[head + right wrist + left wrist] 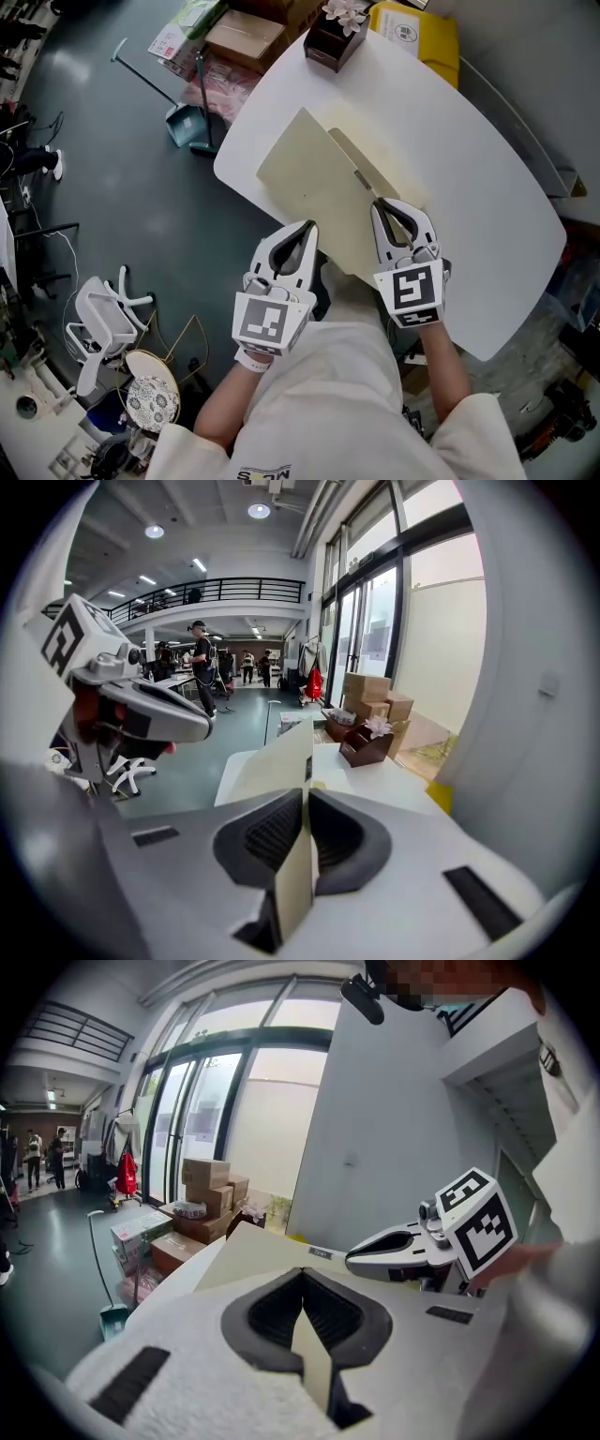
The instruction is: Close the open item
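While the pale cream card folder sits open at the round white table's near edge, the left gripper and right gripper each clamp one cover

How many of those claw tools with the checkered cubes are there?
2. The left gripper holds the folder at its near edge; the right gripper, beside it, has the raised flap between its jaws. None seems hidden.

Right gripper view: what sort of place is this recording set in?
Probably a large open-plan office or lab hall: a railed mezzanine, tall glass doors and stacked cardboard boxes by the entrance.
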Available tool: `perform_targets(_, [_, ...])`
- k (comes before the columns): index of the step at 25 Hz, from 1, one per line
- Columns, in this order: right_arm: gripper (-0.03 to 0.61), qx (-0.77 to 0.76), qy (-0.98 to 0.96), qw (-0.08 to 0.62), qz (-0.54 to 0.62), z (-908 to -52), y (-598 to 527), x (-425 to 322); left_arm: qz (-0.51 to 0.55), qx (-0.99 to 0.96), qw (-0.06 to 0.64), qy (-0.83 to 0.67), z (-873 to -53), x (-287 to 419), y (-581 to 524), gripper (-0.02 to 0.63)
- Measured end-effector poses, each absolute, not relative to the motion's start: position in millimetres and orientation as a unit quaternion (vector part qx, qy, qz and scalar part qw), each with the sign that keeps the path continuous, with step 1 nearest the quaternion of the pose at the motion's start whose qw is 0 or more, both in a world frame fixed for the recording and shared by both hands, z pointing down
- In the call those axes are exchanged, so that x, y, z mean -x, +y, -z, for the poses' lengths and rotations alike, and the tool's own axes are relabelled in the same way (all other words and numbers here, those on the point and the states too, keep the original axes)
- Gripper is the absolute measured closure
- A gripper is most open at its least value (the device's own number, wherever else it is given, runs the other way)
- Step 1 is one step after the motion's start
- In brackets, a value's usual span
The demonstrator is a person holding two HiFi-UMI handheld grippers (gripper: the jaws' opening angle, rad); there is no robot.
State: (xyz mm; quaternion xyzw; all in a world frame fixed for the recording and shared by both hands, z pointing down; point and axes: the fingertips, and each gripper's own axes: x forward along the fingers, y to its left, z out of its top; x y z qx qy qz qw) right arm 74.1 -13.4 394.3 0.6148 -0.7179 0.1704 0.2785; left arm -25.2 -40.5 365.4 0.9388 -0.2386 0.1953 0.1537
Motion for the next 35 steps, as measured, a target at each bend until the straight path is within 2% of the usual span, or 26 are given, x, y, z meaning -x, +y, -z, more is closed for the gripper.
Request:
perform_targets(21, [0.525, -0.625, -0.702, 0.271, -0.209, -473.2, -31.1, -144.6, -0.221, -0.942, 0.164, -0.194, -403.2, -9.9, -38.5, 0.589])
perform_targets(35, [0.521, -0.623, -0.694, 0.281, -0.227, -527.5, -34.9, -159.3, -0.24, -0.939, 0.177, -0.174, -429.5, -30.7, -40.1, 0.589])
